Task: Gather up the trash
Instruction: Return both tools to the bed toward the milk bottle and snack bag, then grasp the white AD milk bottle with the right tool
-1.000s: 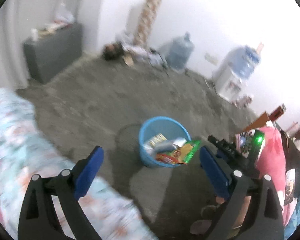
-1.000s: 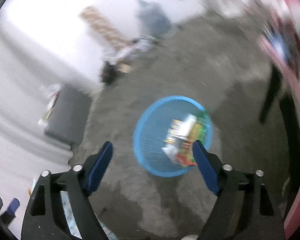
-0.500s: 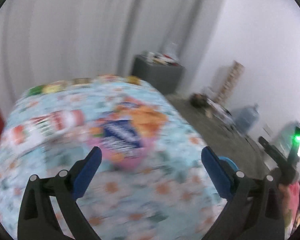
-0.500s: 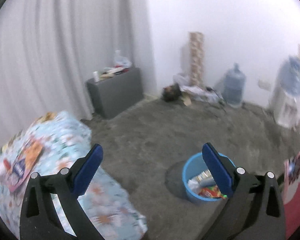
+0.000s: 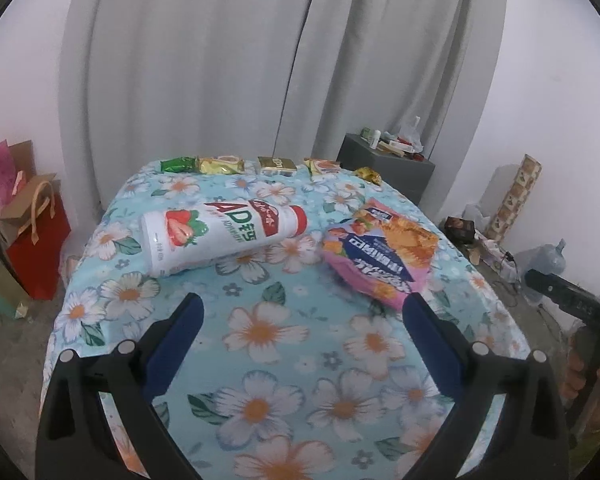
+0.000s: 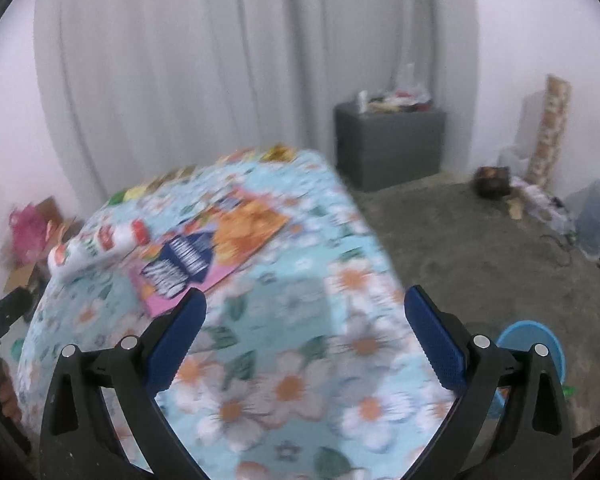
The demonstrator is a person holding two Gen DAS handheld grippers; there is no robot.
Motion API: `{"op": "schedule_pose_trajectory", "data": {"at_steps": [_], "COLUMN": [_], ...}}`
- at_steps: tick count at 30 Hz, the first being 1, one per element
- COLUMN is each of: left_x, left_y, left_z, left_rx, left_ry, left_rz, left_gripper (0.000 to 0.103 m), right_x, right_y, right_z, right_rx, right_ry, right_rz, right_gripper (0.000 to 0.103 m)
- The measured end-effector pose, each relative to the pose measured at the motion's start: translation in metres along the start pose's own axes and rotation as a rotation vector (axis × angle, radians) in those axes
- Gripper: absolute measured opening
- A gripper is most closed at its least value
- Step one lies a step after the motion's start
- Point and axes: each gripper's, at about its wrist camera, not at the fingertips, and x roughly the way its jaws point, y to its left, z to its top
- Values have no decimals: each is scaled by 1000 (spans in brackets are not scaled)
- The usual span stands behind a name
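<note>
A white strawberry drink bottle (image 5: 220, 236) lies on its side on the floral tablecloth (image 5: 300, 336). A pink snack bag (image 5: 380, 252) lies to its right. Several small wrappers (image 5: 220, 165) line the far edge. My left gripper (image 5: 302, 312) is open and empty, hovering short of both. In the right wrist view my right gripper (image 6: 304, 308) is open and empty over the table's near corner, with the blurred bottle (image 6: 96, 250) and bag (image 6: 212, 252) to its left. The blue trash basket (image 6: 530, 344) stands on the floor at lower right.
A grey cabinet (image 6: 390, 144) stands by the curtain. Water jugs (image 6: 598, 216) and clutter line the right wall. Red and brown gift bags (image 5: 32, 236) stand left of the table. The other gripper's handle (image 5: 568, 304) shows at the right edge.
Both grippers have swung away from the blue basket on the floor and up toward the table. The bottle and snack bag are now in front of the left gripper.
</note>
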Motion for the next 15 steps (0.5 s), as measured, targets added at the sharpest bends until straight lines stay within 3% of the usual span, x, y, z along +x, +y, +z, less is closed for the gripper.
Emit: {"op": "schedule_pose_trajectory", "data": {"at_steps": [8,15], "left_x": [17,23], "left_y": [26,82], "left_z": [10,17], "left_rx": [-22,-222], "left_ry": [-18,-24], "left_rz": [52,149], "left_gripper": [97,97], "right_x": [42,95], "right_y": [37,93], "right_z": [13,45], "right_rx": [82,326], "right_ry": [168,321], "right_rz": [267,634], "right_gripper": [95,95]}}
